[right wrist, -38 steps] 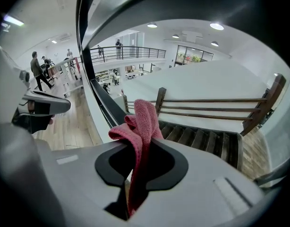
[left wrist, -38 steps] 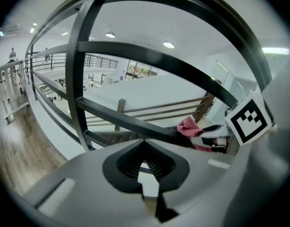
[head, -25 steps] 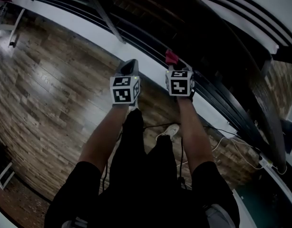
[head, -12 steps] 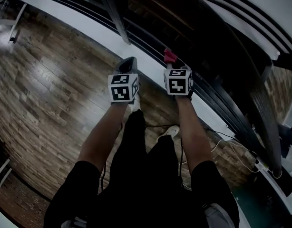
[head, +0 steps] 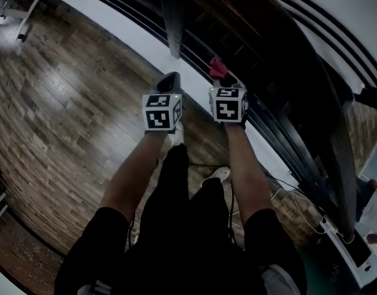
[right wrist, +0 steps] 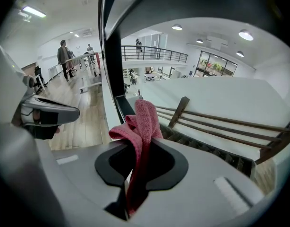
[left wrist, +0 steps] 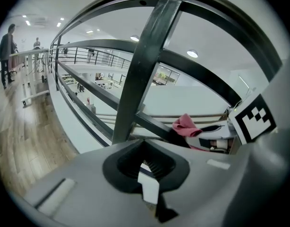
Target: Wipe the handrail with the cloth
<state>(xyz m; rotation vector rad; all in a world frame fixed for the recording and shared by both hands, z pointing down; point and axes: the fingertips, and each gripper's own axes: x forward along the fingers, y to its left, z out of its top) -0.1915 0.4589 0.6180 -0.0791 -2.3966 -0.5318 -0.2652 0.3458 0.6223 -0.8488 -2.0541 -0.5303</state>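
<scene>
A pink cloth hangs bunched out of my right gripper, which is shut on it. In the head view the cloth sticks out ahead of the right gripper, touching the dark handrail bars of a black railing. My left gripper is held just left of it, over the white ledge, shut with nothing in it. The left gripper view shows a black railing post, the curved rails, and the cloth on the right gripper at the right.
Wood plank floor lies below to the left. Cables trail on the floor at the right near my white shoe. People stand far off along the walkway. Beyond the railing is a drop to a lower floor with a wooden rail.
The railing post has slid right in the head view as I move along. Both grippers keep their hold and spacing; the cloth stays at the rail.
</scene>
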